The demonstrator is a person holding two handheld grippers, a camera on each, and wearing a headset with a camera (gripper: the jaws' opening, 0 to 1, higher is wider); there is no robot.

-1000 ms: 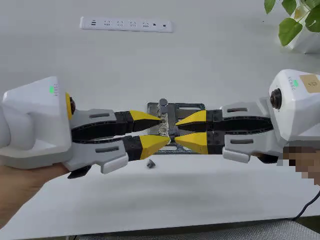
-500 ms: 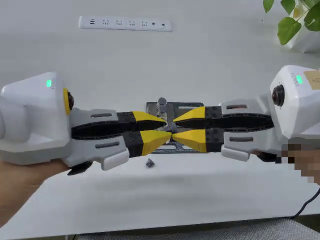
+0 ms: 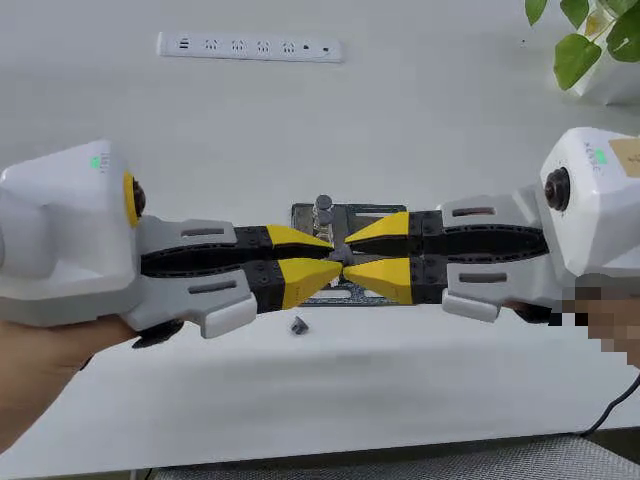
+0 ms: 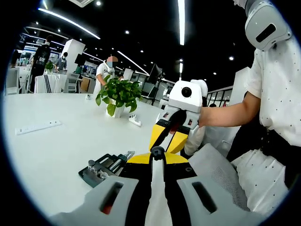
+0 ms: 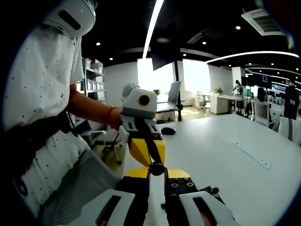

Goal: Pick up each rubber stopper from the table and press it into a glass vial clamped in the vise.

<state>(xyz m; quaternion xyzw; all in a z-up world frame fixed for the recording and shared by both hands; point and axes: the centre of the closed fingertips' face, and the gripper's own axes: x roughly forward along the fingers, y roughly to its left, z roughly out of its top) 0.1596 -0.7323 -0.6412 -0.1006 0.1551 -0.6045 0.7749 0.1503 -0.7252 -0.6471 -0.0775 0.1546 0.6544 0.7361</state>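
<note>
One rubber stopper (image 3: pixel 299 325) lies loose on the desk (image 3: pixel 420 120), just in front of the vise (image 3: pixel 372 213). Over the vise, both pairs of jaws, apart a second ago, are now together, so we judge no pick is under way. The left gripper (image 3: pixel 337 255) and right gripper (image 3: pixel 349 255) meet tip to tip, held level, with a small dark piece (image 4: pixel 157 153) between them.

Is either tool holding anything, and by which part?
Left tool and right tool both pinch a dark rubber stopper at their tips; where on it cannot be told.
</note>
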